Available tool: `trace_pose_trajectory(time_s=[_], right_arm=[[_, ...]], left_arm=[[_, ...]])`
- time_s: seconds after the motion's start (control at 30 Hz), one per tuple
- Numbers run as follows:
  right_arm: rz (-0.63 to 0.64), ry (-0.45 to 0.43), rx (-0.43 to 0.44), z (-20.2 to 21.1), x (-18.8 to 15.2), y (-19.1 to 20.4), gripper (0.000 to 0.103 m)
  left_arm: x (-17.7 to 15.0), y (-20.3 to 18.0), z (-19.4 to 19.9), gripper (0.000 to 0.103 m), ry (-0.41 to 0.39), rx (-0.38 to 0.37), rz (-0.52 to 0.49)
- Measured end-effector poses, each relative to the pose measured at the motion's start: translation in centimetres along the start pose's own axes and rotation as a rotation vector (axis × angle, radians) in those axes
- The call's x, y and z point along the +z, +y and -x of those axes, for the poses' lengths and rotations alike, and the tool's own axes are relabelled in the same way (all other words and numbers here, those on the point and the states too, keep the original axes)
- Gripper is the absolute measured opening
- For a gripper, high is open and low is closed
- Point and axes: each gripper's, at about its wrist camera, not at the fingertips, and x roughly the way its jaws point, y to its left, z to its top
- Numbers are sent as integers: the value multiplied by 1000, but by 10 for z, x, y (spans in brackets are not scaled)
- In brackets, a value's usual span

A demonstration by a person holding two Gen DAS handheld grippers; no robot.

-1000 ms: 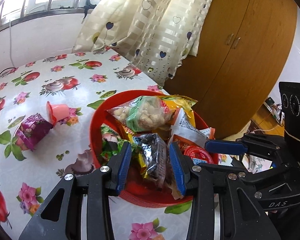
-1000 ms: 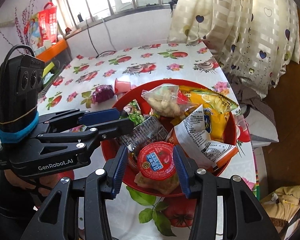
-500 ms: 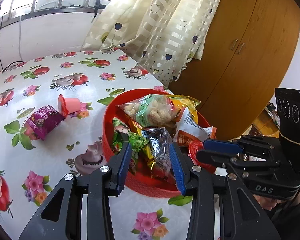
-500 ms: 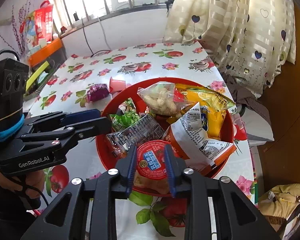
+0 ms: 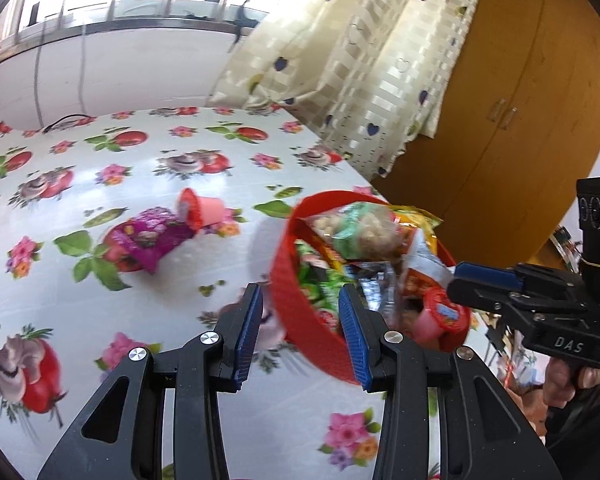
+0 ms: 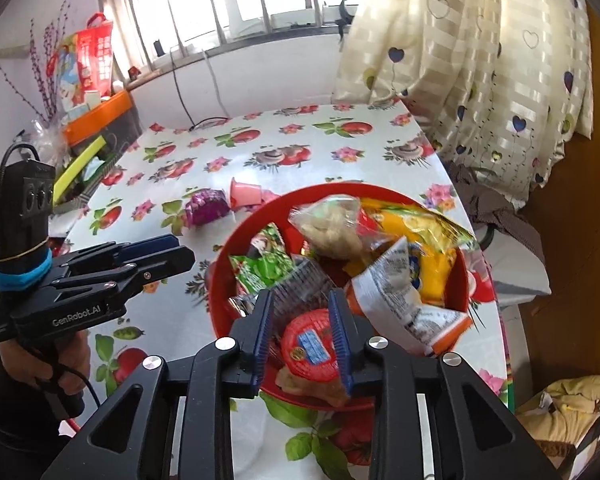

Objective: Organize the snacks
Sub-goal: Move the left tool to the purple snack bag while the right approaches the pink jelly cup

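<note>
Only right wrist's view shows orange tray beside floral table.

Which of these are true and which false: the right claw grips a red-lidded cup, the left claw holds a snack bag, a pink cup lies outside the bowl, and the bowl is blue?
1. The right claw grips a red-lidded cup. True.
2. The left claw holds a snack bag. False: it is open, holding nothing, in front of the bowl's near wall.
3. A pink cup lies on its side on the table, outside the bowl, beside a purple packet. True.
4. The bowl is blue. False: it is red.
</note>
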Motion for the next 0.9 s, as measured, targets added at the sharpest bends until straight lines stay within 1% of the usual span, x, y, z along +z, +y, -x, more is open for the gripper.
trace_pose_trajectory(time_s=[0.13,0.23,0.4,0.5,0.73,0.9], right_arm=[[25,2,20,-6,8,10,32],[37,-1,38,-10,14,17,38],[43,8,53,-19,25,27,42],[52,22,59,-26,29,31,43],[75,43,71,-39,39,43,44],[87,55,74,-49,47,48,46]], left_arm=[[-1,15,3,41,1,34,17],[-1,26,6,41,1,49,37],[0,38,9,41,-1,74,53],[2,44,9,41,4,99,54],[9,56,8,41,5,119,45],[17,66,1,41,31,136,20]])
